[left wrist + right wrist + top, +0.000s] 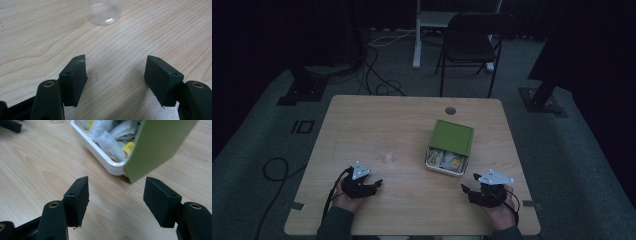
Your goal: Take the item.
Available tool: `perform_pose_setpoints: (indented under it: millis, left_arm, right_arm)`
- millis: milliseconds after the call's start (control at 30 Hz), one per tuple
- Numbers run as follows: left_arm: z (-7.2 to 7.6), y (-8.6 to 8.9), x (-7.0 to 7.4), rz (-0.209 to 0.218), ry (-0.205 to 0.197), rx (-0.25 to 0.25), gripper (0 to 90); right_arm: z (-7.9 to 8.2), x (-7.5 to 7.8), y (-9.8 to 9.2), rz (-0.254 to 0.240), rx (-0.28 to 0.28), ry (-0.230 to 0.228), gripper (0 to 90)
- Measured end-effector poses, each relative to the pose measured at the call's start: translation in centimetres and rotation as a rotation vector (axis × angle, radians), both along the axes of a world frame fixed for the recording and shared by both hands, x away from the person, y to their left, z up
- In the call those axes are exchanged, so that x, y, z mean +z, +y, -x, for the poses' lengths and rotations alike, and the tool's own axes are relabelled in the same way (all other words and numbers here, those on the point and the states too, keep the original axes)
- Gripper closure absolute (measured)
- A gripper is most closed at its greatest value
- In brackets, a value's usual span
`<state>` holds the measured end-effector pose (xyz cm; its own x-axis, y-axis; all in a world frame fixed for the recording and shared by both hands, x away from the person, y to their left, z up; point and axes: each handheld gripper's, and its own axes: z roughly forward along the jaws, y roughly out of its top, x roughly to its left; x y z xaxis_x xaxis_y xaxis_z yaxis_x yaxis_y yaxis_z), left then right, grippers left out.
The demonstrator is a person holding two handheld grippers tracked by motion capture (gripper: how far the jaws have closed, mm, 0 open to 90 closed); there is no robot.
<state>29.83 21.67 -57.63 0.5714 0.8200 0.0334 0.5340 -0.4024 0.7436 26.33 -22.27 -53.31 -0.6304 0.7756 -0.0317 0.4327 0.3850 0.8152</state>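
A white box (443,169) of paper sachets (445,160) stands right of the table's middle, and a green lid (452,136) lies tilted over its far part. In the right gripper view the box rim (100,155), the lid (160,142) and the sachets (110,135) are just ahead of my right gripper (116,182), which is open and holds nothing. It rests near the front right edge (469,182). A small clear cup (388,158) stands left of the box. My left gripper (375,184) lies open and empty, short of that cup (102,11), its jaws wide (116,62).
The light wooden table (377,120) has a round cable hole (450,110) near its far edge. A black chair (472,40) and a white stand are behind the table. Cables lie on the floor at far left. The other gripper's jaw (10,125) shows far off.
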Motion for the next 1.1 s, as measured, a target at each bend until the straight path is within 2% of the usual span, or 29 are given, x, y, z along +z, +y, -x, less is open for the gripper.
perform_pose_setpoints:
  millis: [600, 1100]
  left_arm:
    - [0.0, 0.0, 0.0, 0.0, 0.0, 0.0, 35.2]
    - [0.0, 0.0, 0.0, 0.0, 0.0, 0.0, 35.2]
  right_arm:
    - [-0.2, 0.7, 2.2, -0.005, 0.065, -0.024, 37.0]
    - [-1.5, 1.0, 4.6, -0.006, 0.107, -0.042, 38.2]
